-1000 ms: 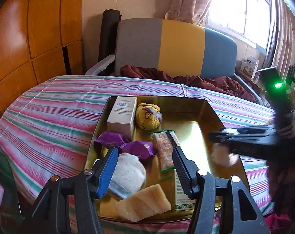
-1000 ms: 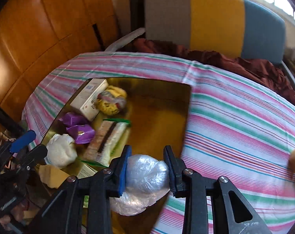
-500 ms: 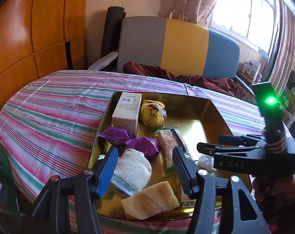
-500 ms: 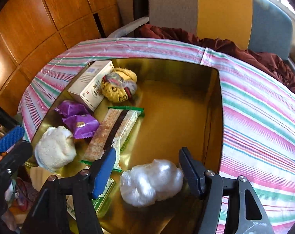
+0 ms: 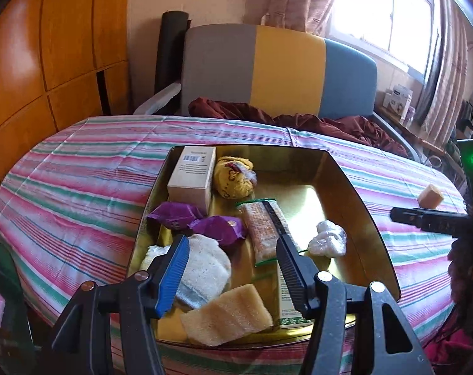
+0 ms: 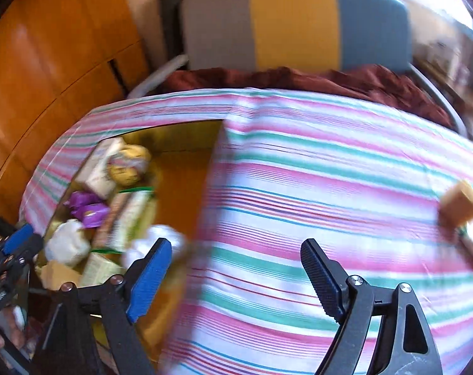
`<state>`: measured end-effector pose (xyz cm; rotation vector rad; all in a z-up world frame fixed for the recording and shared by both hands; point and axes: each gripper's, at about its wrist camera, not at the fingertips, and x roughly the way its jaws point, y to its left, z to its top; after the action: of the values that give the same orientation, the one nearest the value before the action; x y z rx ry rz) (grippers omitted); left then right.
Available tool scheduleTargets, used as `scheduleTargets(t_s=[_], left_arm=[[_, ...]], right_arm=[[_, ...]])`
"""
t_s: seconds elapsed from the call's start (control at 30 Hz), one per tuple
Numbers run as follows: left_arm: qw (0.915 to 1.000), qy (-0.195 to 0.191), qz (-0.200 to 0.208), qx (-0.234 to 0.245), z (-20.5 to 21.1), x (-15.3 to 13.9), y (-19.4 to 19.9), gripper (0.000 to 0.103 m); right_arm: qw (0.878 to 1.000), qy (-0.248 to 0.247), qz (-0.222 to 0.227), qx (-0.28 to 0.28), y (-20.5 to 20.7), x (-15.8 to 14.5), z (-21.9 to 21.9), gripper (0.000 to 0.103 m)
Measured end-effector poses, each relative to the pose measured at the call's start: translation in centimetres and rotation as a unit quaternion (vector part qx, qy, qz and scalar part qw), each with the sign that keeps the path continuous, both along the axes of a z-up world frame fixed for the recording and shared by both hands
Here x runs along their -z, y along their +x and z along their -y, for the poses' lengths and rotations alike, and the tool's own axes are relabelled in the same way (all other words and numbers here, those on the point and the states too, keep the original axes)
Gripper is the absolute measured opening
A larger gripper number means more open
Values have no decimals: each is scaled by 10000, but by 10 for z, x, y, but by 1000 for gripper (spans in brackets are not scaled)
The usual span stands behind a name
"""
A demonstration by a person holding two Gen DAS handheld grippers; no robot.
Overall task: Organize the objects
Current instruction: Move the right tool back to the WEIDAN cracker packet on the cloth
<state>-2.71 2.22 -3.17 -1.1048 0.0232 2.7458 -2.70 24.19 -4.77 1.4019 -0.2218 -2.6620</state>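
A gold tray (image 5: 346, 181) on the striped tablecloth holds a white box (image 5: 194, 178), a yellow wrapped ball (image 5: 233, 178), purple packets (image 5: 217, 226), a cracker pack (image 5: 263, 228), a white cloth pad (image 5: 205, 268), a beige sponge (image 5: 227, 315) and a crumpled clear plastic bag (image 5: 327, 239). My left gripper (image 5: 231, 243) hovers open over the tray's near end, gripping nothing. My right gripper (image 6: 236, 245) is over the cloth just right of the tray, its jaws opening with nothing between them. The plastic bag (image 6: 161, 234) lies beside its left finger.
A tan cube (image 6: 460, 201) sits on the tablecloth (image 6: 314, 172) at the far right, also visible as the cube (image 5: 430, 197) beyond the right gripper (image 5: 396, 214). A grey, yellow and blue chair (image 5: 283, 72) with a maroon cloth stands behind the table. Wooden panels line the left wall.
The right gripper let the plastic bag go into the tray, spread its jaws wide and swung right, out over the striped cloth. The left gripper stayed put.
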Motion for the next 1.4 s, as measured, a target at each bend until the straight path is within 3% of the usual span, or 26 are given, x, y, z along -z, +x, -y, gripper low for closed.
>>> scheduleTargets(t_s=[0.4, 0.8, 0.9, 1.1, 1.27, 1.4], left_arm=[[9986, -45, 41, 520, -36, -4, 5, 59], [9901, -18, 181, 1393, -85, 4, 15, 59], [9880, 16, 208, 1531, -95, 4, 15, 59], [9850, 20, 291, 1698, -110, 7, 15, 59], [9835, 4, 379, 1772, -121, 7, 13, 59], [9813, 49, 424, 1878, -131, 6, 10, 59]], right_arm=[[9877, 275, 449, 1469, 5, 13, -135, 89], [9535, 447, 371, 2956, 6, 6, -279, 91], [9533, 529, 385, 2948, -3, 8, -298, 91], [9650, 455, 428, 2547, -20, 17, -322, 96], [9702, 424, 840, 2234, -26, 41, -328, 98], [9733, 109, 1180, 1968, -24, 57, -325, 98]])
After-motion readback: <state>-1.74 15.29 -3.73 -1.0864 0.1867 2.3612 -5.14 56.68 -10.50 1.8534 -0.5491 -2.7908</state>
